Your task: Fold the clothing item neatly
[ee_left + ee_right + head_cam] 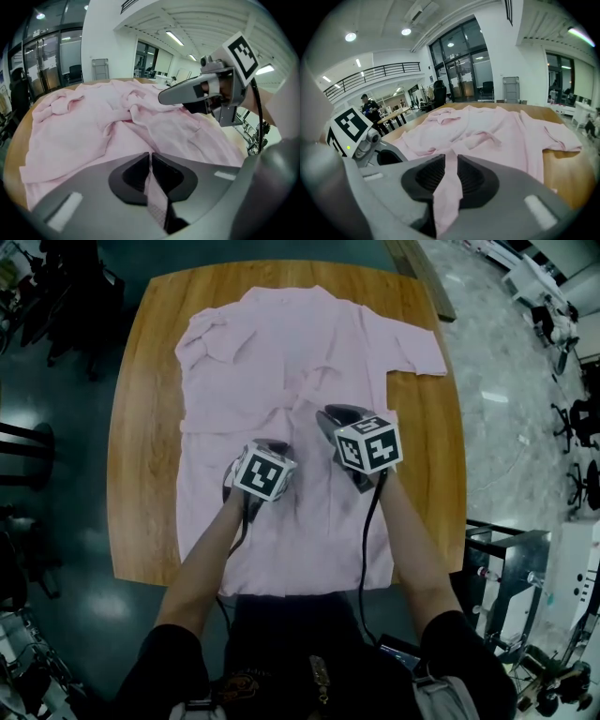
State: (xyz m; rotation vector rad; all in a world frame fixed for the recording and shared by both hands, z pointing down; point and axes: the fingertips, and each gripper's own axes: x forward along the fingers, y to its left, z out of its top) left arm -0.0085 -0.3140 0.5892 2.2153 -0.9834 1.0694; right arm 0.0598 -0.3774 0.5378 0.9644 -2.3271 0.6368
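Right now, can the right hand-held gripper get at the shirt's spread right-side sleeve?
Probably not yet: the right hand-held gripper is shut on a pinch of the shirt; otherwise the way to the sleeve looks clear.

We see a pale pink short-sleeved shirt (pixel 281 352) spread across the wooden bench (pixel 141 427). Its collar is toward the bench's far edge and its hem overhangs the near edge. One sleeve lies flat toward the bench's right edge, the other is bunched at far left. Left gripper (pixel 151 159) and right gripper (pixel 451 161) each pinch a mid-shirt fold.
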